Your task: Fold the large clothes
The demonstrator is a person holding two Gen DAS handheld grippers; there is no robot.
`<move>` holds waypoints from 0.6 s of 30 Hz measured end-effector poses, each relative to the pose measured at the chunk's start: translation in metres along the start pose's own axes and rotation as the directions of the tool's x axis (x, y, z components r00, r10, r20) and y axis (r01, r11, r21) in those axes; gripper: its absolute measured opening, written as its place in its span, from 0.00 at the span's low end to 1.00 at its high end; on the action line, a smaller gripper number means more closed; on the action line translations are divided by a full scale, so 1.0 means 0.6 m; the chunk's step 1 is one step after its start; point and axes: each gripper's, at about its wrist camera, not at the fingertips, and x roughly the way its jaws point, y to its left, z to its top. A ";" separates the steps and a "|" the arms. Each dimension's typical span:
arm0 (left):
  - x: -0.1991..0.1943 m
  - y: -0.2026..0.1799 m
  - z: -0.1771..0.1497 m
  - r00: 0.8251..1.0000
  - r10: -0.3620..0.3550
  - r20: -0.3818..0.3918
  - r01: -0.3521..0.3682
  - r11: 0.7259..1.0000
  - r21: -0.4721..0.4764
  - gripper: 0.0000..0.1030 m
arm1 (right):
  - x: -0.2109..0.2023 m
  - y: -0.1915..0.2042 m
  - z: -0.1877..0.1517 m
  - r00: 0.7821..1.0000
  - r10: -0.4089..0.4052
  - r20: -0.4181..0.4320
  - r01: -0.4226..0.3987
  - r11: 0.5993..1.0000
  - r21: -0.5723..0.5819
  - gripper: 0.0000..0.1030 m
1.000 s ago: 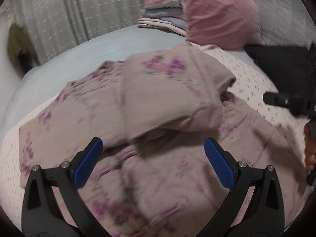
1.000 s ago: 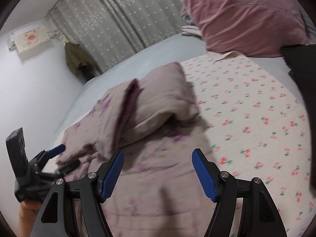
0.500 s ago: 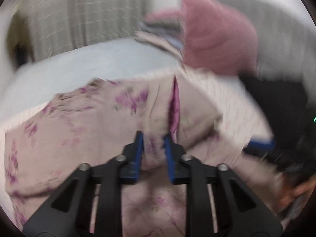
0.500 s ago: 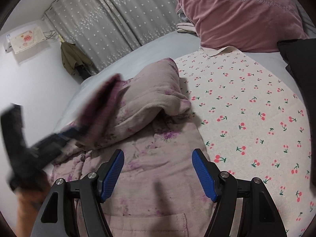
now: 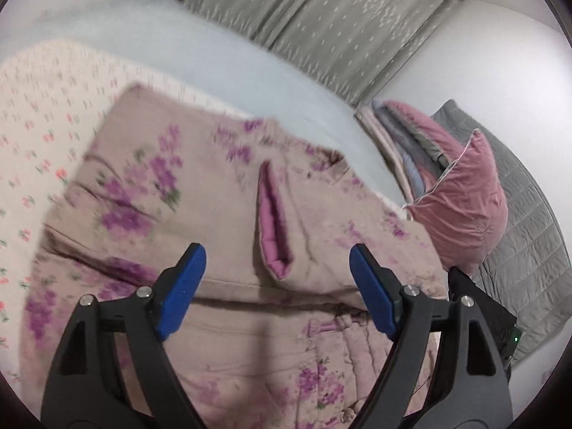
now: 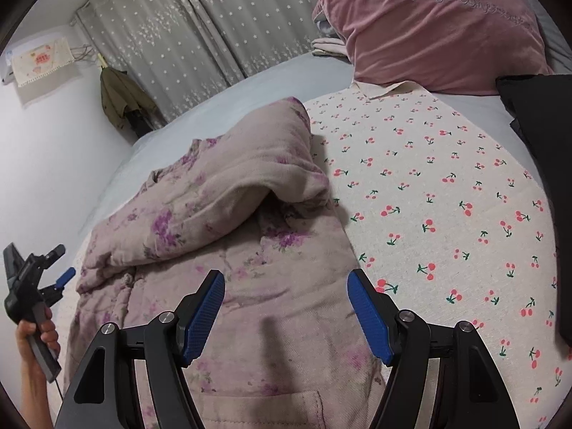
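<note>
I can read no text anywhere; the embroidered script on the pink pillow (image 6: 429, 25) and the wall hanging's (image 6: 39, 59) print stay illegible.

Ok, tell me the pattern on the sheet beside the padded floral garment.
Small red cherries on cream sheet, clearest in the right wrist view.

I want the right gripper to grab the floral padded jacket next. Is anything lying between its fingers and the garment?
Nothing visible does. The right gripper hangs open directly above the floral padded jacket, with only air between its blue pads and the fabric. The left gripper, jaws opening and empty, sits off at the jacket's far side.
</note>
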 end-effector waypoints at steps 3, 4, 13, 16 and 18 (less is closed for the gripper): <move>0.060 -0.006 0.001 0.997 -0.022 -0.076 0.020 0.999 -0.027 0.80 | 0.004 0.000 -0.001 1.000 -0.021 0.003 0.021 1.000 -0.021 0.70; 0.080 -0.010 0.004 0.994 -0.029 -0.101 0.026 0.999 -0.032 0.80 | 0.005 -0.001 0.000 0.999 -0.031 0.008 0.031 0.999 -0.028 0.70; 0.004 -0.065 0.042 0.995 -0.049 0.083 0.042 0.996 0.081 0.19 | 0.093 0.007 0.066 0.988 -0.157 -0.004 0.154 0.974 -0.163 0.70; -0.001 -0.029 0.049 0.987 0.085 0.138 -0.097 0.992 0.084 0.19 | 0.123 0.005 0.094 0.976 -0.219 0.017 0.219 0.961 -0.167 0.69; 0.047 0.011 0.039 0.989 0.145 -0.008 -0.144 0.986 0.080 0.23 | 0.138 -0.016 0.108 0.963 -0.269 0.009 0.268 0.955 -0.124 0.69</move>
